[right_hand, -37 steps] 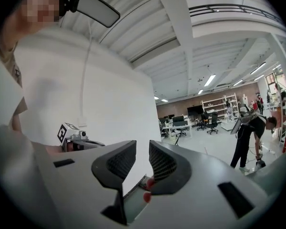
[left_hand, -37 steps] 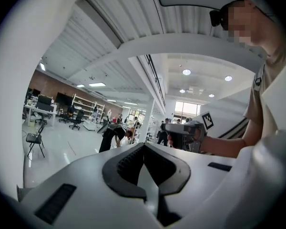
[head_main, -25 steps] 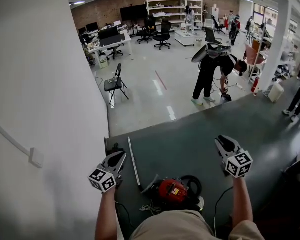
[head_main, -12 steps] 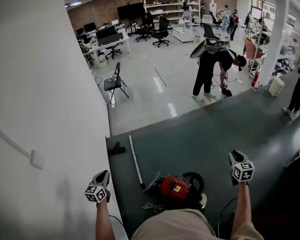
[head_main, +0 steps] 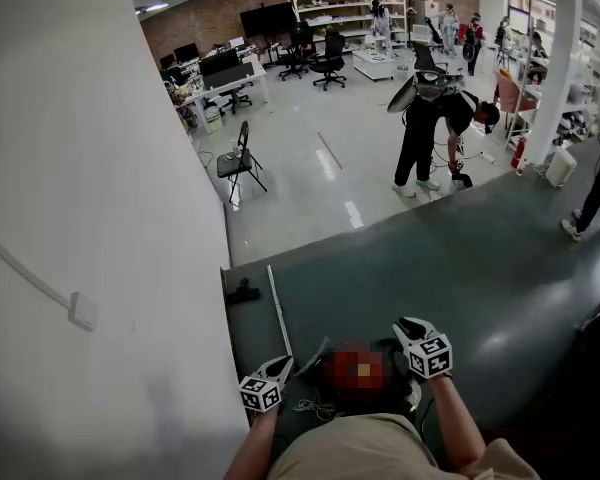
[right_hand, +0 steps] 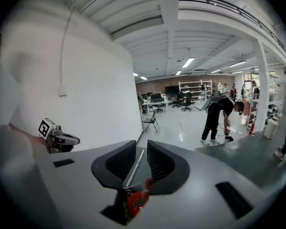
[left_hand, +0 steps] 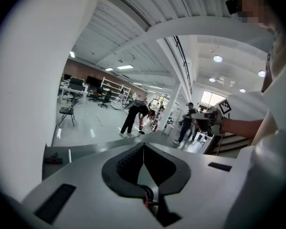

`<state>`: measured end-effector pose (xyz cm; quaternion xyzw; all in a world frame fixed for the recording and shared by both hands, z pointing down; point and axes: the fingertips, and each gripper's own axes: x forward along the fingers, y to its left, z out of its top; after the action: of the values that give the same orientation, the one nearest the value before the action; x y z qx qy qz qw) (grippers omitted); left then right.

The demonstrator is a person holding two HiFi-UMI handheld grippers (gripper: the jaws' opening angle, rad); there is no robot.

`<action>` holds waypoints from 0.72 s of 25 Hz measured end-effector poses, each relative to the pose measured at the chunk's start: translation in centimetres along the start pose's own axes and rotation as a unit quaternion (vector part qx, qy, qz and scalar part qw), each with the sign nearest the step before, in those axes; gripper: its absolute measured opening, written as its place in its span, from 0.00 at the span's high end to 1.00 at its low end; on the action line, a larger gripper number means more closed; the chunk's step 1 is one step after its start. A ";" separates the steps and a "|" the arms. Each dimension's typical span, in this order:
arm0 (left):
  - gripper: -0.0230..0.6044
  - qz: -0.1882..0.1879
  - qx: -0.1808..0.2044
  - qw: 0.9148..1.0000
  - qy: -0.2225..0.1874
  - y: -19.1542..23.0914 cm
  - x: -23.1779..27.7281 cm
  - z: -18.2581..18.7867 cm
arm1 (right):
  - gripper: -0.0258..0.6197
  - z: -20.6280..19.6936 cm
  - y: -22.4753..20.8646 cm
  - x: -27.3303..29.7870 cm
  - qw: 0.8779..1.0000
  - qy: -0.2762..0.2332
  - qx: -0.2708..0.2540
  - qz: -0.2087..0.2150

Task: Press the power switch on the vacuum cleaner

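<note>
The red vacuum cleaner (head_main: 380, 393) lies on the dark green floor just in front of me; a mosaic patch covers its top in the head view. Its metal tube (head_main: 278, 313) runs away to a black floor head (head_main: 242, 291). My left gripper (head_main: 282, 365) hovers at the vacuum's left side, jaws shut with nothing between them (left_hand: 143, 146). My right gripper (head_main: 407, 326) hangs over the vacuum's right side, jaws a narrow gap apart (right_hand: 142, 144). In the right gripper view the red body (right_hand: 136, 202) shows under the jaws and the tube (right_hand: 135, 162) through the gap.
A white wall (head_main: 100, 218) stands close on the left. A loose cable (head_main: 305, 406) lies by the vacuum. A folding chair (head_main: 240, 160) and a bending person (head_main: 430, 133) are on the grey floor beyond; another person (head_main: 595, 193) stands at the right.
Both grippers have come inward and down from wide apart to either side of the vacuum. The right one has moved further left, now over the vacuum's edge.
</note>
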<state>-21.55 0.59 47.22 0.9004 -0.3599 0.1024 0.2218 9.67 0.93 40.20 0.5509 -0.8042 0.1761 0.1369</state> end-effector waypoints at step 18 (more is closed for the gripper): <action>0.95 -0.128 0.053 0.990 0.014 -13.0 5.7 2.6 | 0.84 0.1 11.2 2.2 0.994 -0.004 -0.001 0.105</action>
<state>-8.38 4.27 42.68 0.9480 -0.2326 0.1048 0.1904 -1.58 2.77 39.55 0.4639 -0.8583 0.1866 0.1151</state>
